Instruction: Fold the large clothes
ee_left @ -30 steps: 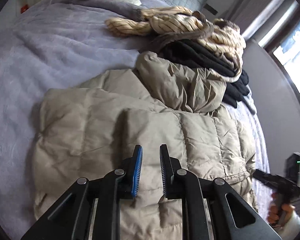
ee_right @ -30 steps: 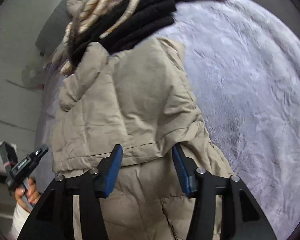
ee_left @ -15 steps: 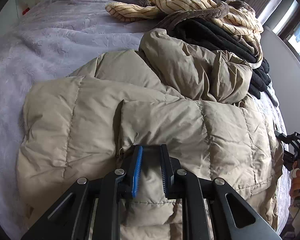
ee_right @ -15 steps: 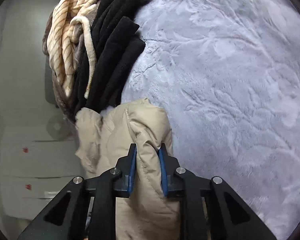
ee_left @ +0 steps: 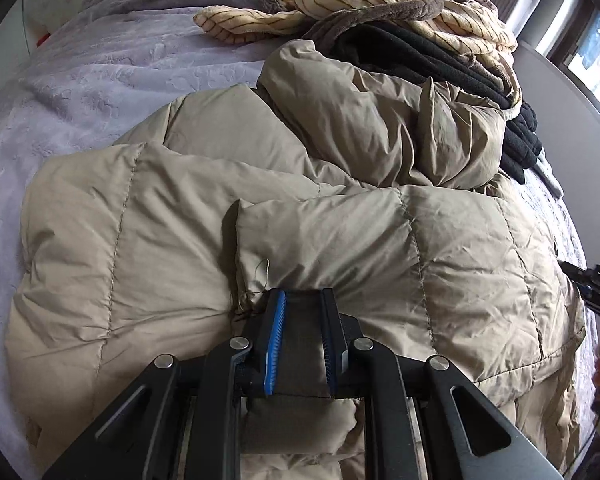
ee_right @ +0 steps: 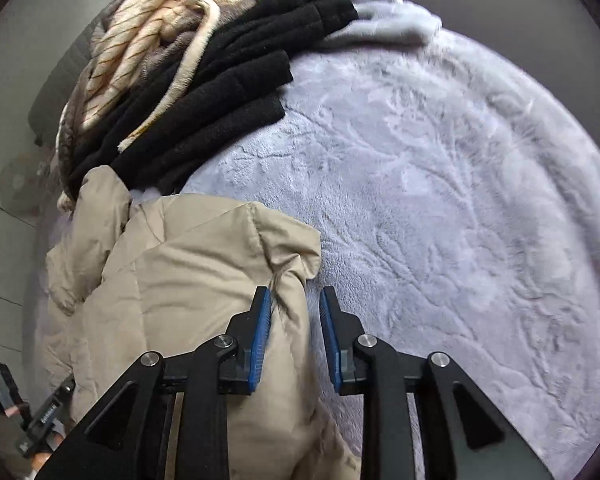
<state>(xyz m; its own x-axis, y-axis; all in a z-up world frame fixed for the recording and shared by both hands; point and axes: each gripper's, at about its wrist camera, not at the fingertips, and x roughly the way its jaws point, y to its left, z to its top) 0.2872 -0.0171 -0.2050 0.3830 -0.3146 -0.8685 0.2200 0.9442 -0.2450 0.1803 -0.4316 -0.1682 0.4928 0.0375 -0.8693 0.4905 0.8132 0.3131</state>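
Lying on one bed (ee_left: 80, 80): one beige jacket (ee_left: 340, 240), three other garments.

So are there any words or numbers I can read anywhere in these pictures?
There is one, and it cannot be read: small white lettering on the other gripper's black body, low at the left in the right wrist view, too small and tilted.
Nothing is printed on the beige puffer coat, the folded clothes pile or the purple blanket.
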